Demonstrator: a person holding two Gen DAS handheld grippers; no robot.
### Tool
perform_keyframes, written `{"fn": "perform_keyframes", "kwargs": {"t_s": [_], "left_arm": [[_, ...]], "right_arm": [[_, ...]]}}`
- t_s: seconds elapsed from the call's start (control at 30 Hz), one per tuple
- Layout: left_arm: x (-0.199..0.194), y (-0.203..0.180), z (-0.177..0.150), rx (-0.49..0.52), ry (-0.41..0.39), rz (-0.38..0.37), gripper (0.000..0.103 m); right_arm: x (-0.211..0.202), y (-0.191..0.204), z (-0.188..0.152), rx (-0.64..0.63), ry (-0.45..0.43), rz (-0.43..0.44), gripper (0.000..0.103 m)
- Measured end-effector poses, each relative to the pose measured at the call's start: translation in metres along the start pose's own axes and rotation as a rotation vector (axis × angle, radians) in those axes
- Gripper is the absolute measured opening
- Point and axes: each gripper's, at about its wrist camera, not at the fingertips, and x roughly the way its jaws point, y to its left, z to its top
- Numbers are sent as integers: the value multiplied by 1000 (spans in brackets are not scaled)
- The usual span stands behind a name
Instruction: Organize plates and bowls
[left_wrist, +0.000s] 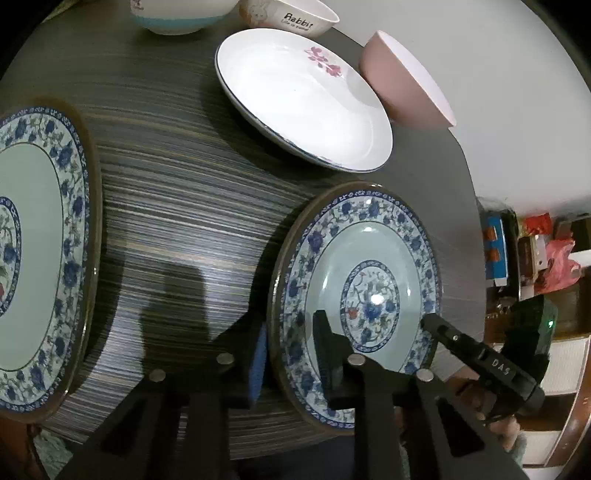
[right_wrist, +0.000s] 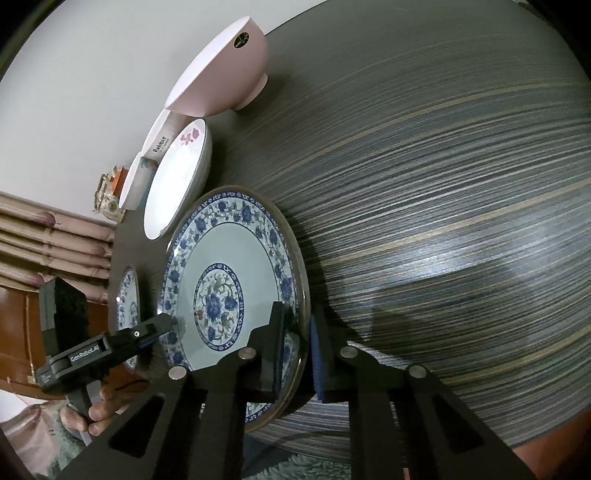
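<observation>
A blue-flowered plate (left_wrist: 373, 266) lies near the table's edge; it also shows in the right wrist view (right_wrist: 229, 266). My left gripper (left_wrist: 291, 350) is shut on its near rim, one finger above, one below. My right gripper (right_wrist: 295, 354) is shut on the opposite rim of the same plate. The right gripper also shows in the left wrist view (left_wrist: 428, 321) at the plate's right side. The left gripper also shows in the right wrist view (right_wrist: 166, 325) at the plate's left. A second blue-flowered plate (left_wrist: 40, 258) lies at the left.
A white plate with a pink flower (left_wrist: 303, 99) lies at the back. A pink bowl (left_wrist: 402, 81) stands next to it by the table edge. A "Rabbit" bowl (left_wrist: 291, 18) and a white-blue bowl (left_wrist: 177, 16) stand at the far back. The striped tabletop (left_wrist: 177, 206) lies between the plates.
</observation>
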Motion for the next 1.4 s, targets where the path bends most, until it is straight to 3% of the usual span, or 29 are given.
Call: {"fn": "perform_keyframes", "kwargs": {"t_s": [0.4, 1.4], "left_arm": [[-11, -8, -6, 64, -36, 56, 20], [-62, 1, -10, 87, -139, 62, 20]], "right_arm": [[0, 5, -1, -20, -3, -13, 14], [-19, 37, -18, -118, -50, 1, 14]]}}
